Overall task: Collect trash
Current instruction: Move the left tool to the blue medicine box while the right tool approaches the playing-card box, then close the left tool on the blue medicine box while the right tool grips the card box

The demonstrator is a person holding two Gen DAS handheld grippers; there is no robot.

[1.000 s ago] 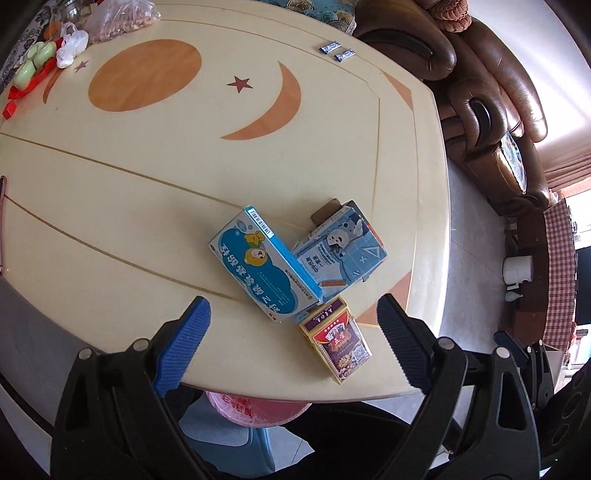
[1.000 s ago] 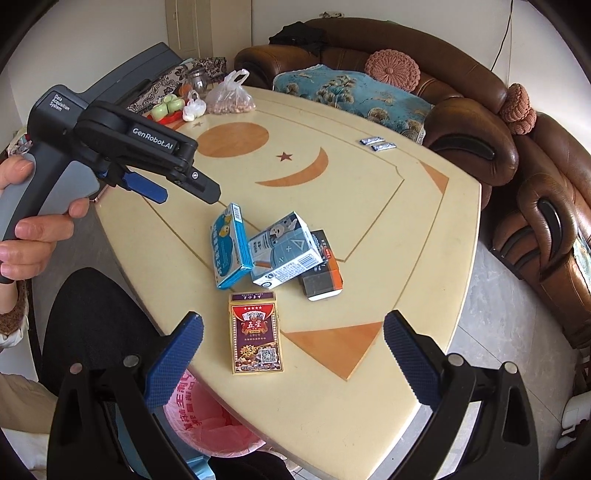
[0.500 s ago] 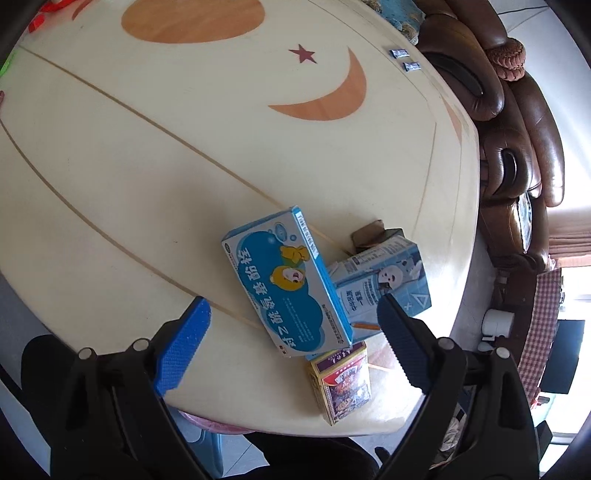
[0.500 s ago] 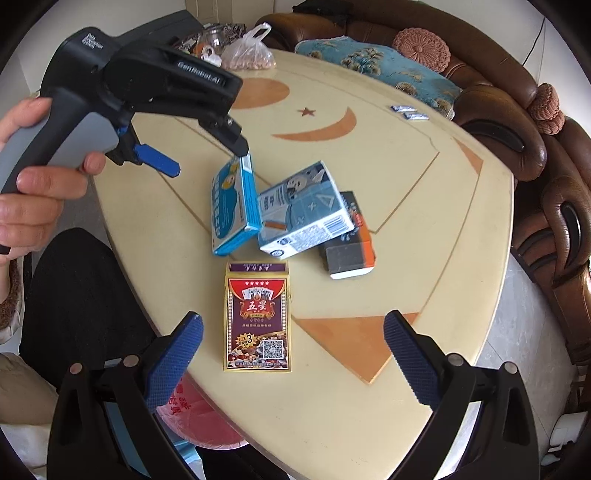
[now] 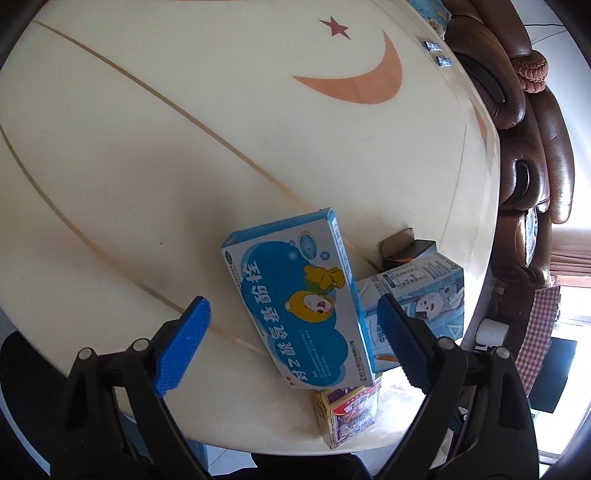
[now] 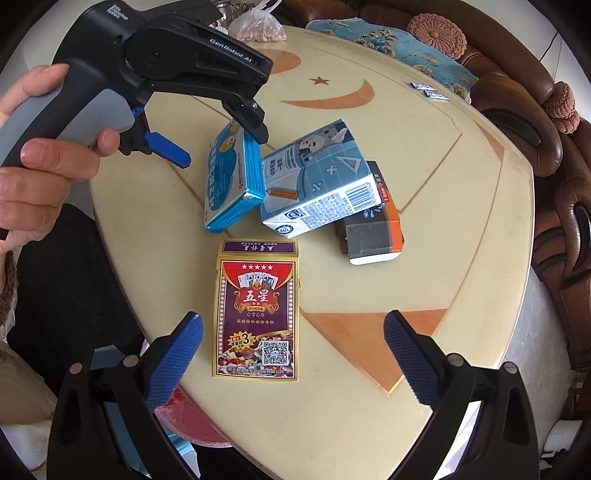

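Note:
Several boxes lie on the cream table (image 6: 147, 221). A blue medicine box with a cartoon bear (image 5: 295, 306) (image 6: 232, 181) leans against a pale blue milk carton (image 5: 417, 295) (image 6: 317, 181). Behind the carton is a grey and orange box (image 6: 373, 232). A red and purple poker card box (image 6: 255, 314) (image 5: 347, 413) lies flat near the front edge. My left gripper (image 5: 291, 314) (image 6: 221, 147) hangs open just above the medicine box, fingers straddling it. My right gripper (image 6: 293, 325) is open above the card box, apart from it.
A pink bin (image 6: 184, 413) sits below the table's near edge. A brown sofa (image 6: 535, 122) wraps the far and right sides. Two small packets (image 6: 428, 90) and a bag of nuts (image 6: 258, 29) lie at the far side. A person's hand (image 6: 37, 166) holds the left gripper.
Both grippers have come down toward the boxes, which look larger now. The left one has rolled and now straddles the medicine box. Both stay open.

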